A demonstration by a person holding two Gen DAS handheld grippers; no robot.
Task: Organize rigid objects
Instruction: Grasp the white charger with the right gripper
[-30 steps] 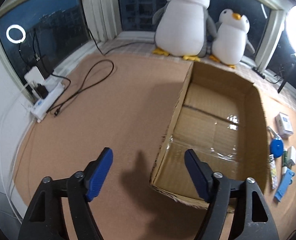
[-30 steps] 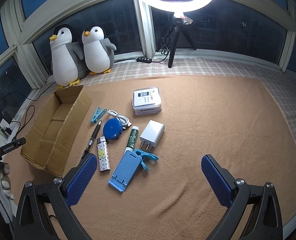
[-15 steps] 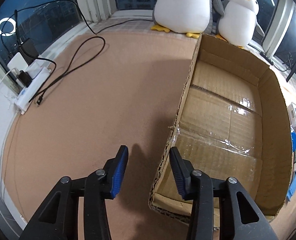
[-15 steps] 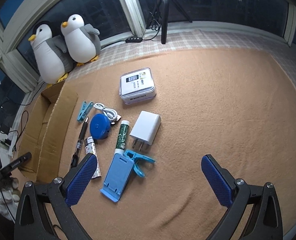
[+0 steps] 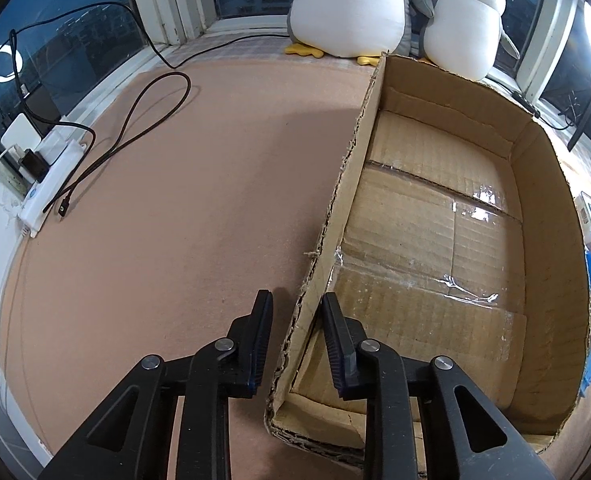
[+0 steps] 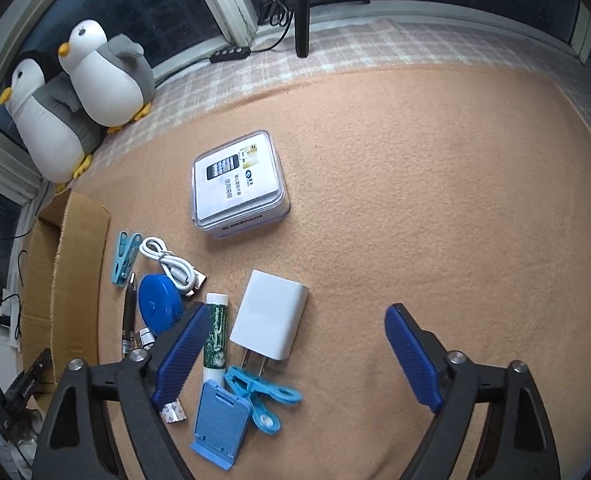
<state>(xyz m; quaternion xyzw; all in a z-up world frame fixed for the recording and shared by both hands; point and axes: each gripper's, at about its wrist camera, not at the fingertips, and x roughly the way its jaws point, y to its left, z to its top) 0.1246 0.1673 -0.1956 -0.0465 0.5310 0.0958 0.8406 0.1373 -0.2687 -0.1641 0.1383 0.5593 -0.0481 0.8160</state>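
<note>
An open cardboard box [image 5: 435, 208] lies on the tan carpet, nothing in it. My left gripper [image 5: 295, 300] straddles its near left wall, one finger outside, one inside, nearly closed on the wall. My right gripper [image 6: 295, 316] is open and empty above a white charger [image 6: 269, 316]. Beside the charger lie a green tube [image 6: 215, 336], a blue round tape measure [image 6: 160, 308], a blue phone stand [image 6: 219, 424], a blue clip [image 6: 261, 396], a dark pen [image 6: 128, 316], a white cable [image 6: 171, 264], a light blue clothespin [image 6: 124, 256] and a clear-cased box [image 6: 240, 184]. The cardboard box [image 6: 71, 276] shows at the left.
Two plush penguins [image 5: 395, 4] stand behind the box by the window; they also show in the right wrist view [image 6: 75, 92]. A power strip [image 5: 51, 184] with black cables [image 5: 135, 128] lies at the left wall. A tripod leg [image 6: 301, 8] stands at the back.
My left gripper has moved forward and closed in around the box's left wall. My right gripper has moved down and forward over the charger, still wide open.
</note>
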